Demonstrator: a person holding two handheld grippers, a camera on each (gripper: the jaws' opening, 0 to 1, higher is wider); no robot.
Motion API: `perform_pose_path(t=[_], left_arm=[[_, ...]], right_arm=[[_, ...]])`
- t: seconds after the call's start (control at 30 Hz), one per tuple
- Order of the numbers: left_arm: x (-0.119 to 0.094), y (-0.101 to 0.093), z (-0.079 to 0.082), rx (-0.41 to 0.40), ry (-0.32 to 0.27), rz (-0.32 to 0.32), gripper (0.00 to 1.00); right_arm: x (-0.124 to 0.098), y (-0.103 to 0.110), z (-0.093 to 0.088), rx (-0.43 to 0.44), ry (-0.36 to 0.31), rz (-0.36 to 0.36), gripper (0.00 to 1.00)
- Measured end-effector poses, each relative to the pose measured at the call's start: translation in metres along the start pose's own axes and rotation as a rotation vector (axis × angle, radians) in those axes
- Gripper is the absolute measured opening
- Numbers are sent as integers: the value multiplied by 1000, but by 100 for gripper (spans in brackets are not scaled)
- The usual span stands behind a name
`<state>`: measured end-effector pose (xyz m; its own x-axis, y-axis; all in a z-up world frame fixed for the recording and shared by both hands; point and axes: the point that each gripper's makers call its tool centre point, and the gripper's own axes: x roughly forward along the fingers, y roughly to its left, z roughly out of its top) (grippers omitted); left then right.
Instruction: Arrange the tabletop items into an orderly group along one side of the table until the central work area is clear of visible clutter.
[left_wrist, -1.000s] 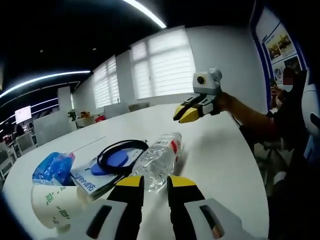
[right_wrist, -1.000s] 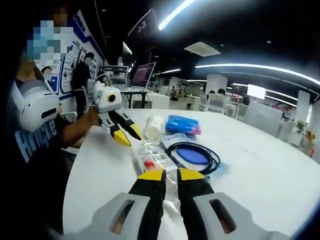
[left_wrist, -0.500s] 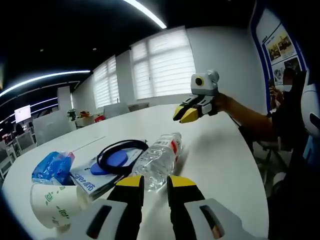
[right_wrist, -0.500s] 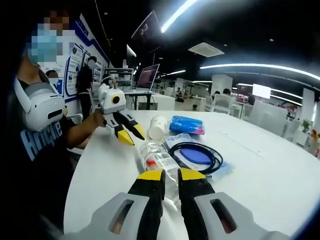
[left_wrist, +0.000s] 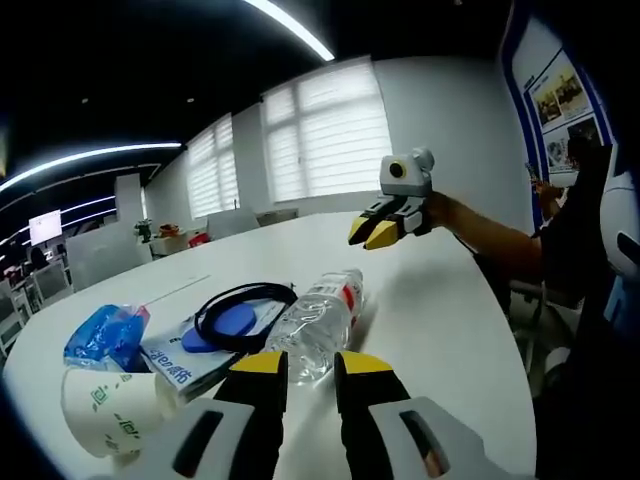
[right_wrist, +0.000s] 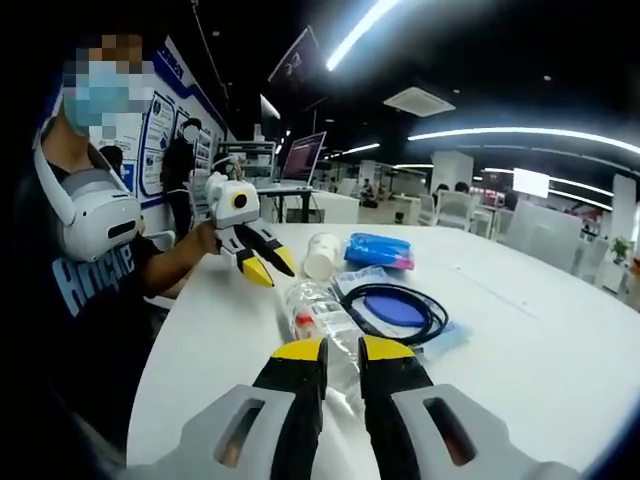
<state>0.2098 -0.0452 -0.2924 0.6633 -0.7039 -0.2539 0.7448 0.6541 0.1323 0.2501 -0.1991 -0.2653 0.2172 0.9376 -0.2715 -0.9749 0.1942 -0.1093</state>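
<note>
At the bottom of the left gripper view, the left gripper (left_wrist: 310, 362) hangs over the white table (left_wrist: 440, 300) with its yellow-tipped jaws slightly apart and grasping nothing. Just beyond them a clear plastic bottle (left_wrist: 315, 322) lies on its side at lower centre, with a paper cup (left_wrist: 105, 408) tipped over at lower left, a blue packet (left_wrist: 105, 335) above it, and a black cable (left_wrist: 245, 310) coiled on a booklet (left_wrist: 195, 350) between. Farther off, right of centre, the right gripper (left_wrist: 375, 232) hovers above the table, jaws parted and empty.
</note>
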Motion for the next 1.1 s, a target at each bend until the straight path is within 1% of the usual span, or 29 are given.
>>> perform_pose_path(t=[0.3, 0.37, 0.5, 0.73, 0.9, 1.1], left_arm=[[0, 0, 1, -1, -4, -4, 18], [0, 0, 1, -2, -5, -5, 18], [0, -1, 2, -2, -7, -6, 18], [1, -2, 2, -1, -7, -13, 19], [2, -2, -1, 0, 4, -17, 20], [3, -2, -1, 1, 9, -16, 21]], right_arm=[[-4, -3, -5, 2, 0, 22, 13], [-3, -2, -6, -4, 7, 25, 14], [-3, -2, -11, -11, 24, 35, 14], [-2, -2, -12, -12, 26, 37, 16], [-2, -2, -16, -24, 41, 55, 18], [0, -2, -20, -29, 54, 68, 20]])
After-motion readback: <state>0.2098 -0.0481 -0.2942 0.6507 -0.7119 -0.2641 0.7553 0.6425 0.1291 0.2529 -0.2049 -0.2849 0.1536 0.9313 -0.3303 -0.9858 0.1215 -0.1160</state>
